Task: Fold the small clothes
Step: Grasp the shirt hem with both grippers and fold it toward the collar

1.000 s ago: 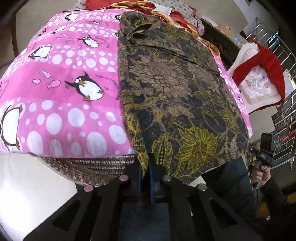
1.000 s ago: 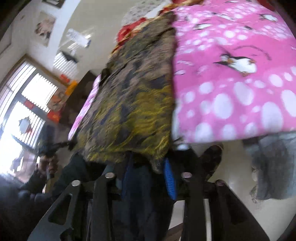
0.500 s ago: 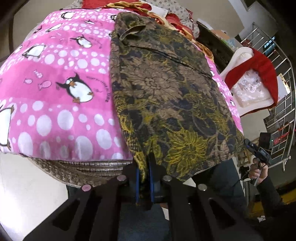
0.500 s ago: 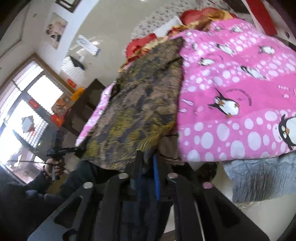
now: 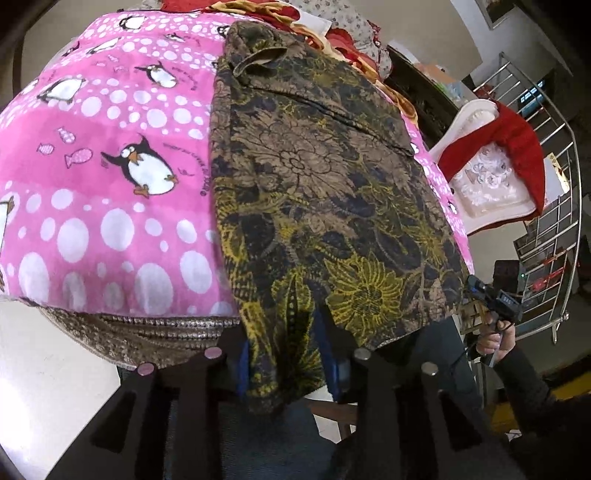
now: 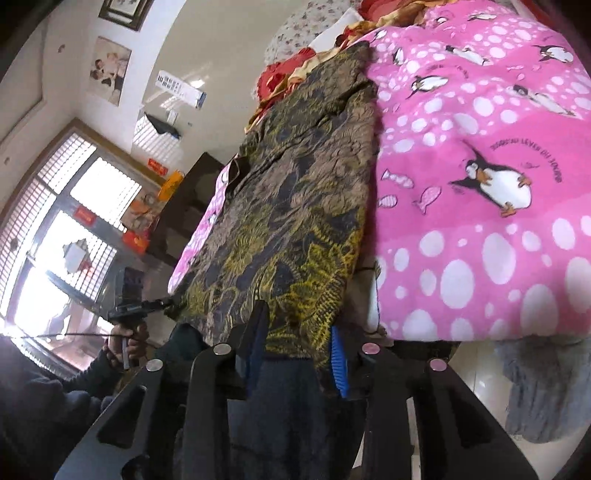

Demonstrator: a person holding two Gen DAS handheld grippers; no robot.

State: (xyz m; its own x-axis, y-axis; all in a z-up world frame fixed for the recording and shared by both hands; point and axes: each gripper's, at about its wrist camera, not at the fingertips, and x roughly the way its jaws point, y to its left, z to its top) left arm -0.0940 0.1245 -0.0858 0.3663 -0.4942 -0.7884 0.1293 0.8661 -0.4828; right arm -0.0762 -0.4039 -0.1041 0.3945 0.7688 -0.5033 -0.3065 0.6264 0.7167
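Observation:
A dark garment (image 5: 325,192) with a brown and yellow flower print lies flat and lengthwise on a pink penguin blanket (image 5: 110,184), and its near hem hangs over the bed's edge. My left gripper (image 5: 284,350) is at the hem's left part. Its jaws are opening, and the cloth hangs loosely between the blue pads (image 5: 242,365). My right gripper (image 6: 299,332) is at the garment's (image 6: 295,206) other near corner, its jaws apart around the hem. Each gripper also shows small in the other's view, the right gripper (image 5: 487,295) and the left gripper (image 6: 147,306), both at the hem's corners.
A brown woven mat (image 5: 129,332) shows under the blanket's edge. A white chair with red cloth (image 5: 491,177) and a metal rail (image 5: 550,229) stand right of the bed. Piled bedding (image 5: 280,14) lies at the far end. A dark cabinet (image 6: 184,206) and a window (image 6: 55,229) are beyond.
Both grippers were shut on the garment's near hem. Their jaws have since parted, and the hem now hangs slack between them. The garment stays spread on the blanket.

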